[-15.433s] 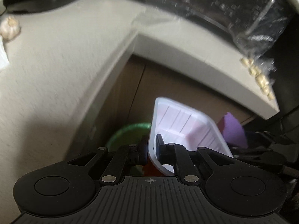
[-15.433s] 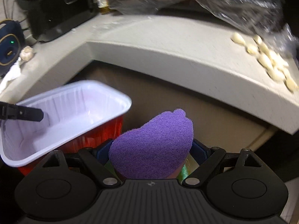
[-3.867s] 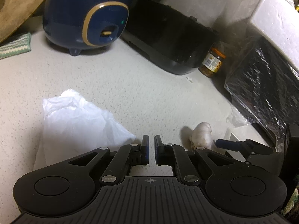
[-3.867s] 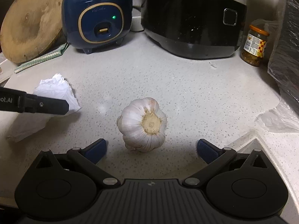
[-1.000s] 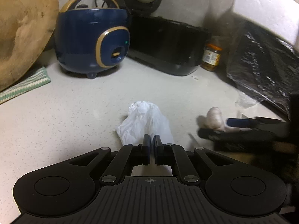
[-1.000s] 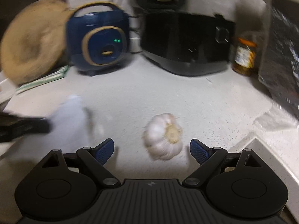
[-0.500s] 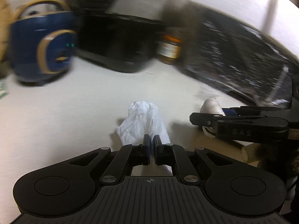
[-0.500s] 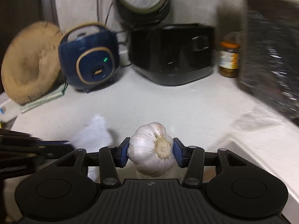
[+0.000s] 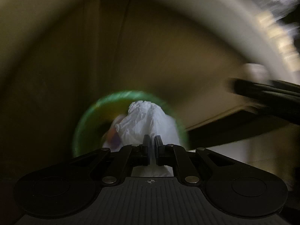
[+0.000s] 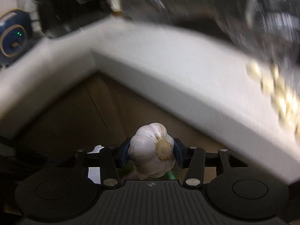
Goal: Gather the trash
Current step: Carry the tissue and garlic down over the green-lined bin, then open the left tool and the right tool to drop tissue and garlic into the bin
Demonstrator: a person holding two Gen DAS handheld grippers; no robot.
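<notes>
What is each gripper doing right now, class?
Left gripper: shut on the white crumpled paper.
Right gripper: shut on the garlic bulb.

both loads now over green bin (image 9: 88, 120)

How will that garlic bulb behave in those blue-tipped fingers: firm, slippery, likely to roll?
The garlic bulb looks firm: the right gripper clamps its rounded sides without visible denting. Its papery skin may flake or slip a little. Being round, it would probably roll if set down on its side.
</notes>
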